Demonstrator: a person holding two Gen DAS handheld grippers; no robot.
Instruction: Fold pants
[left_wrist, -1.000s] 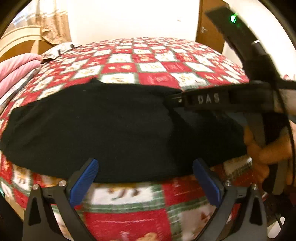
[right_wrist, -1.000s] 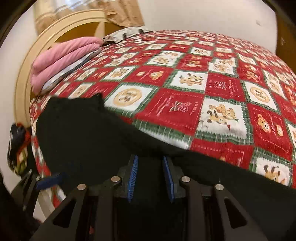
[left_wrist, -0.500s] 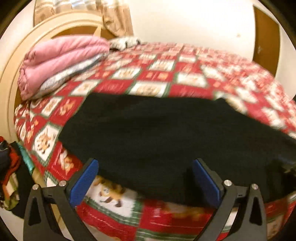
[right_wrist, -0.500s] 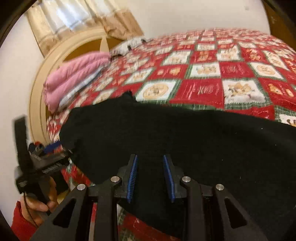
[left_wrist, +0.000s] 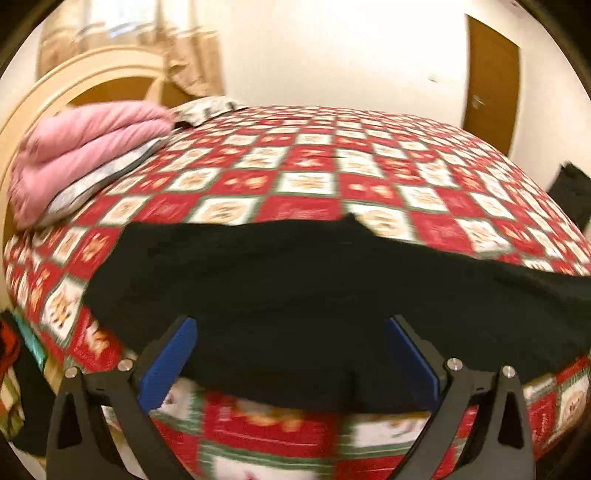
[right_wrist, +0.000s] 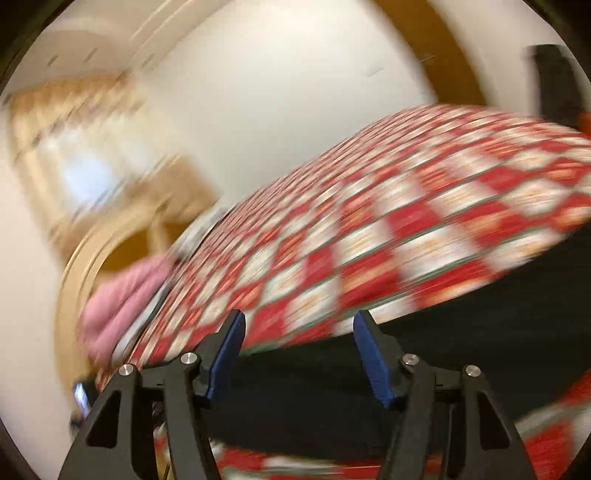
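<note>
The black pants (left_wrist: 295, 288) lie flat along the near edge of the bed, on the red and white checked bedspread (left_wrist: 317, 177). My left gripper (left_wrist: 291, 354) is open and empty, its blue pads on either side of the pants' near edge, just above it. In the blurred right wrist view the pants (right_wrist: 461, 332) lie under and to the right of my right gripper (right_wrist: 299, 350), which is open and empty above the cloth.
A folded pink quilt (left_wrist: 85, 155) lies at the left by the cream headboard (left_wrist: 55, 92). A brown door (left_wrist: 491, 85) stands at the back right. Coloured clothes (left_wrist: 11, 354) hang off the bed's left side.
My right gripper has opened and let go of the pants, and it swings fast, tilting its view. My left gripper has shifted a little over the pants' near edge.
</note>
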